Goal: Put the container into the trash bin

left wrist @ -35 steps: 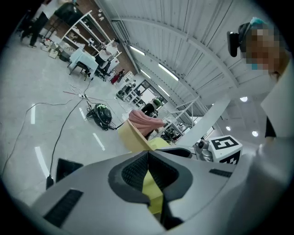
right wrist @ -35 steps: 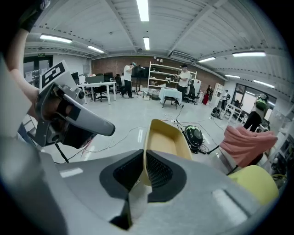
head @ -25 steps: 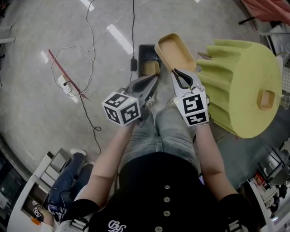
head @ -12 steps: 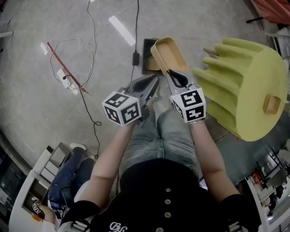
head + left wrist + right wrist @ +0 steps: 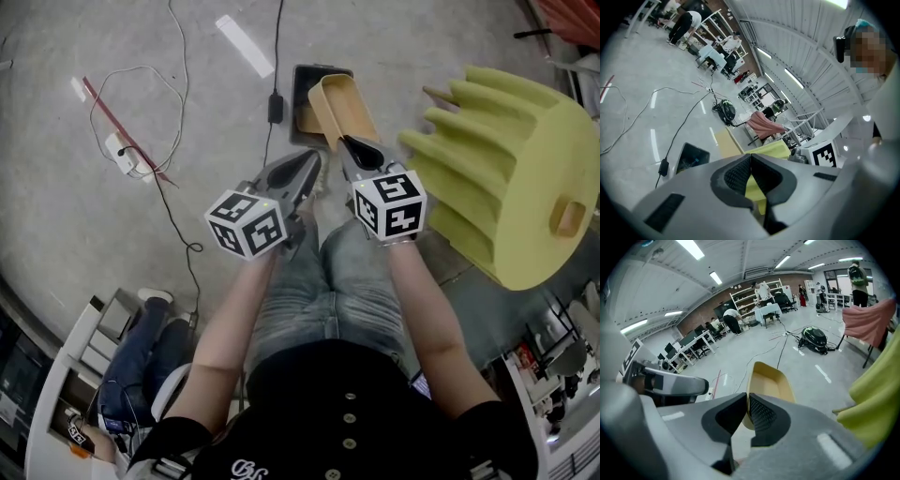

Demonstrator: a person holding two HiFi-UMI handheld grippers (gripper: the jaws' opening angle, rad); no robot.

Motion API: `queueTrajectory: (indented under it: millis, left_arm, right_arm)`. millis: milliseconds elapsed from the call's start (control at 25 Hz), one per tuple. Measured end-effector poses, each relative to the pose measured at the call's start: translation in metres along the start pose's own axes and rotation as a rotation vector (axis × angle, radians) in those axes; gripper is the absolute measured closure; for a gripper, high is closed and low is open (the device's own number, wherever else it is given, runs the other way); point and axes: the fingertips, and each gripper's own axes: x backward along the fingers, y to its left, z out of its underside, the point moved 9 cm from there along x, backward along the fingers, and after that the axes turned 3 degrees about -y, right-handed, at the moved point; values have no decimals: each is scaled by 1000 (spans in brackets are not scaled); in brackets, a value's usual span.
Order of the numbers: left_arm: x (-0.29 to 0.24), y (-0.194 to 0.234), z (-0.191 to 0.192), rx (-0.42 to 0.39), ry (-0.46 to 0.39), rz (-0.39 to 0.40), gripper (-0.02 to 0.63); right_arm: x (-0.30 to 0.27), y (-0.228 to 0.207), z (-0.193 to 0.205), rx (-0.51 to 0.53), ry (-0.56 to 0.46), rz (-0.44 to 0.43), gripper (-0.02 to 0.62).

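Note:
A tan, shallow container (image 5: 339,105) hangs tipped on its side over a black trash bin (image 5: 311,73) that stands on the floor. My right gripper (image 5: 349,146) is shut on the container's near rim. In the right gripper view the container (image 5: 771,381) sticks out past the shut jaws (image 5: 746,402), its hollow side showing. My left gripper (image 5: 313,159) hovers just left of it, shut with nothing held. In the left gripper view the bin (image 5: 692,157) lies low at the left, beyond the shut tips (image 5: 751,157). Something tan lies inside the bin.
A big yellow-green ribbed stool (image 5: 517,171) stands close on the right. Cables (image 5: 174,86), a red stick (image 5: 120,129) and a black power adapter (image 5: 275,107) lie on the grey floor to the left. The person's jeans-clad legs (image 5: 319,281) are under both grippers.
Both grippers have come down. The right one rolled, tipping the container from nearly flat onto its side and bringing it lower over the bin.

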Motion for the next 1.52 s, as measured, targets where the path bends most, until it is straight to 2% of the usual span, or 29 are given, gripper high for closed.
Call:
queueTrajectory:
  millis: [760, 880, 960, 1520]
  left_arm:
    - [-12, 25, 2, -2, -5, -29, 594]
    - [-11, 26, 2, -3, -6, -32, 594]
    - [-12, 26, 2, -6, -2, -30, 594]
    - [-21, 19, 4, -29, 18, -15, 594]
  right_arm:
    - [-53, -24, 24, -175, 9, 49, 574]
    - [-54, -23, 24, -178, -5, 39, 567]
    - [-55, -22, 23, -174, -7, 33, 541]
    - [-41, -17, 21, -156, -23, 15, 540]
